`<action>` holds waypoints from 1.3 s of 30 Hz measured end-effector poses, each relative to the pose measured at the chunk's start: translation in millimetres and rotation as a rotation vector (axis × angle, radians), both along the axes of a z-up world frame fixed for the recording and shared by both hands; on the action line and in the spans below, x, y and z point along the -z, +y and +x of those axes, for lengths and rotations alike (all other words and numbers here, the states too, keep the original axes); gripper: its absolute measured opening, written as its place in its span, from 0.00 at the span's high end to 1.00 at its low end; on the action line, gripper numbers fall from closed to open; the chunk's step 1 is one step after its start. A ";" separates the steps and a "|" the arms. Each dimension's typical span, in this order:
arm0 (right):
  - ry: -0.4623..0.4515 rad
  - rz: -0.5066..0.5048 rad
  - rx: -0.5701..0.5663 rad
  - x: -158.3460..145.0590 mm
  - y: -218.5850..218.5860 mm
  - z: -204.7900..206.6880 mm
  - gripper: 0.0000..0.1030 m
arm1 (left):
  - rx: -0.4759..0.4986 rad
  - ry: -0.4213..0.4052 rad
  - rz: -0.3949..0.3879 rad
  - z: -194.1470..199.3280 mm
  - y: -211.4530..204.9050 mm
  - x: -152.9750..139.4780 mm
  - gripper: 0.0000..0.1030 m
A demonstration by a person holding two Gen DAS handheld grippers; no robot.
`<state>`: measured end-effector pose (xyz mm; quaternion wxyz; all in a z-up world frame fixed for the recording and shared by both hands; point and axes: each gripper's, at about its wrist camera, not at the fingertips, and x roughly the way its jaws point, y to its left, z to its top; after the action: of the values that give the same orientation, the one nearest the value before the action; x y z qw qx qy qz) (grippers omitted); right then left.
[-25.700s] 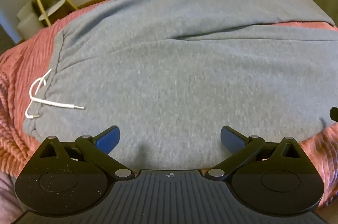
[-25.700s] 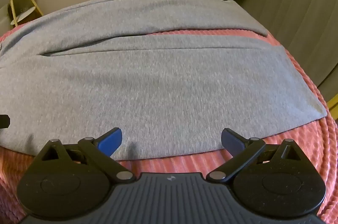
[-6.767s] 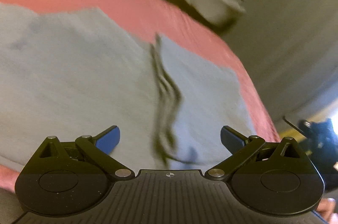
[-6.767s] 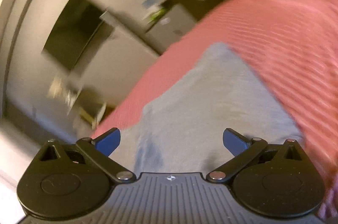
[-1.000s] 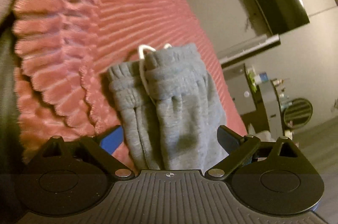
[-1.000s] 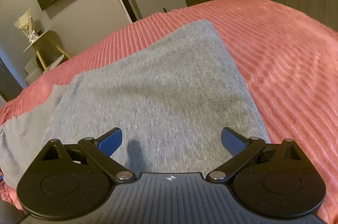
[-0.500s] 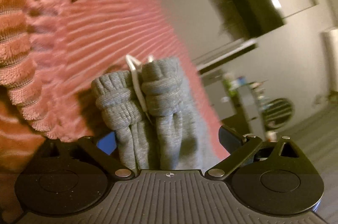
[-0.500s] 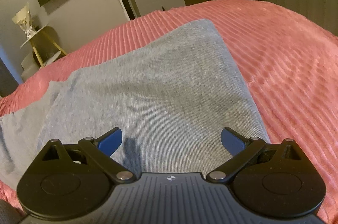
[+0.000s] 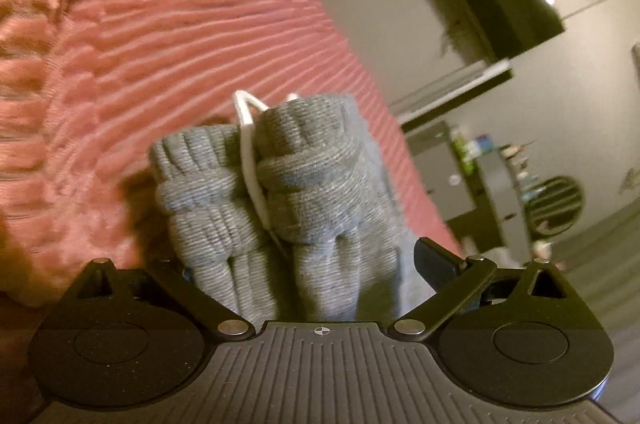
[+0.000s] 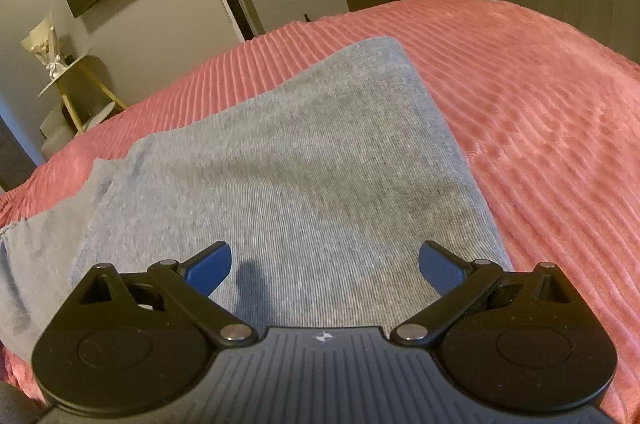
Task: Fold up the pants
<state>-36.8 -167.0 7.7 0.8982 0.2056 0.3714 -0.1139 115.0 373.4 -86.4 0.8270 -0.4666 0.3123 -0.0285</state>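
Two layers of waistband [image 9: 276, 191] bunch between the left claw [image 9: 308, 264]'s wide-apart fingers, cord [image 9: 250, 159] sandwiched; whether they pinch is unclear, so the bundle might slip or the cord snag. From the right wrist, the right claw [image 10: 324, 264] gapes empty over pants [image 10: 280, 163] flat on the bed [image 10: 540, 83]; unpinned, that fold may drag.
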 end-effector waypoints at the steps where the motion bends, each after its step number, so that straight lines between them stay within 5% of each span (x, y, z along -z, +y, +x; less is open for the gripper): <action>1: -0.002 0.004 0.002 0.0 -0.4 -0.2 0.03 | 0.005 0.009 -0.003 3.5 0.4 2.5 0.02; 4: -0.002 0.003 0.003 0.3 0.0 0.8 0.03 | 0.020 0.013 0.011 11.7 2.7 11.1 0.03; 6: 0.005 -0.011 -0.001 0.2 1.8 2.2 0.03 | 0.019 -0.003 0.030 11.2 1.5 8.0 0.37; 7: 0.008 -0.015 -0.002 0.3 2.4 2.5 0.03 | 0.035 -0.018 0.024 10.6 1.8 8.2 0.72; 16: -0.026 0.068 0.039 -3.5 -7.6 -2.9 0.03 | 0.023 -0.017 0.019 10.6 -0.7 2.1 0.76; 20: -0.069 0.174 0.081 -9.3 -19.5 -13.1 0.03 | 0.077 -0.129 0.160 2.0 -32.0 -49.1 0.77; 27: -0.278 0.371 0.240 -34.8 -49.6 -60.4 0.03 | 0.311 -0.419 0.297 -24.4 -154.0 -160.9 0.77; 30: -0.388 0.388 0.269 -52.2 -55.4 -87.3 0.03 | 0.482 -0.527 0.433 -39.7 -239.5 -182.8 0.76; 35: -0.453 0.393 0.317 -59.5 -71.7 -125.4 0.03 | 0.755 -0.511 0.561 -61.2 -383.6 -137.6 0.71; 39: -0.438 0.543 0.359 -34.4 -88.7 -133.8 0.03 | 0.965 -0.217 0.778 -72.7 -475.9 -37.1 0.65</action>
<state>-170.6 -255.7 42.0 0.8350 0.5167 0.1457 -0.1204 42.3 -102.5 -49.3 0.8573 0.0673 0.3894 -0.3299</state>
